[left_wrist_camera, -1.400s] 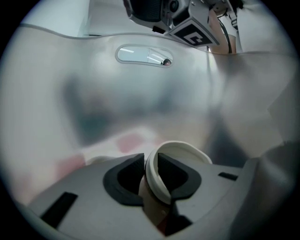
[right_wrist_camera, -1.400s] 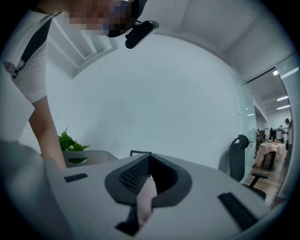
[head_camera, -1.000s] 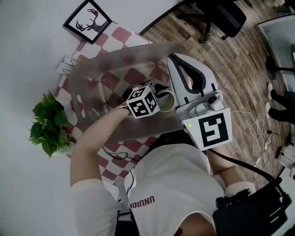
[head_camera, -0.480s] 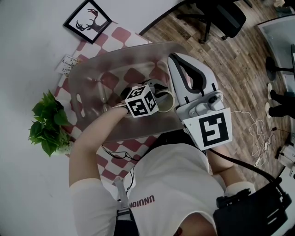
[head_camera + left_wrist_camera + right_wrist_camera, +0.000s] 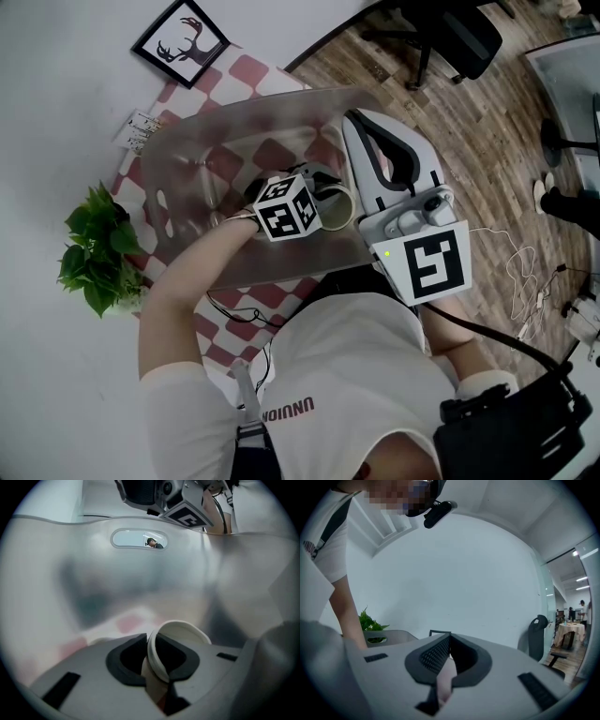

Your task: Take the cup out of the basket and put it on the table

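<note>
Two grippers are in our hands: our left gripper (image 5: 157,660) pinches the rim of the paper cup (image 5: 182,629), jaws nearly together on its wall, the cup inside the translucent basket (image 5: 234,122) on the checked tablecloth (image 5: 253,70). Our right gripper (image 5: 449,641) sits near the basket's rim, jaws pressed together on nothing

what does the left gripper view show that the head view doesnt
Only the left gripper view: the left gripper's jaws shut on the cup's rim, which its marker cube hides from above. Only the head view: the plant, the framed deer picture and the checkered cloth. Both: the cup inside the translucent basket.
</note>
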Demonstrator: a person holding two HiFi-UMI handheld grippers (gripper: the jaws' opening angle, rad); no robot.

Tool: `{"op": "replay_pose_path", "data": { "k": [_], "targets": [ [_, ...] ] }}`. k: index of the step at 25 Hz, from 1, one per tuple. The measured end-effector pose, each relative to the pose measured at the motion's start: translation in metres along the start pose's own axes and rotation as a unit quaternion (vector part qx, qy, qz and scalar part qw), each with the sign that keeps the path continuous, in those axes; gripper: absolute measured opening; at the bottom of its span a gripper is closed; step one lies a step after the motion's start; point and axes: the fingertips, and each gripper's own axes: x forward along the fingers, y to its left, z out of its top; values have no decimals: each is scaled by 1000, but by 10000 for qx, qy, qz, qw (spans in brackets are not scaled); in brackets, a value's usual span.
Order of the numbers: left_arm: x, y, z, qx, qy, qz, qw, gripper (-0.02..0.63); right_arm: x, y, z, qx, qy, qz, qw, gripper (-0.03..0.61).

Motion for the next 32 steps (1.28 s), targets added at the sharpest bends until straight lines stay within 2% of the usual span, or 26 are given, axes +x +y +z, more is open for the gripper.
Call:
{"op": "replay_pose_path", "data": {
  "k": [15, 32],
  "targets": [
    [-11, 2, 10, 171, -2, 43, 9998, 64, 2, 2, 3, 1, -43, 46, 10000, 18],
    [-44, 25, 30, 133, -166, 608, 9979, 64, 5, 10, 10, -82, -139, 256, 9995, 18]
  ]
}}
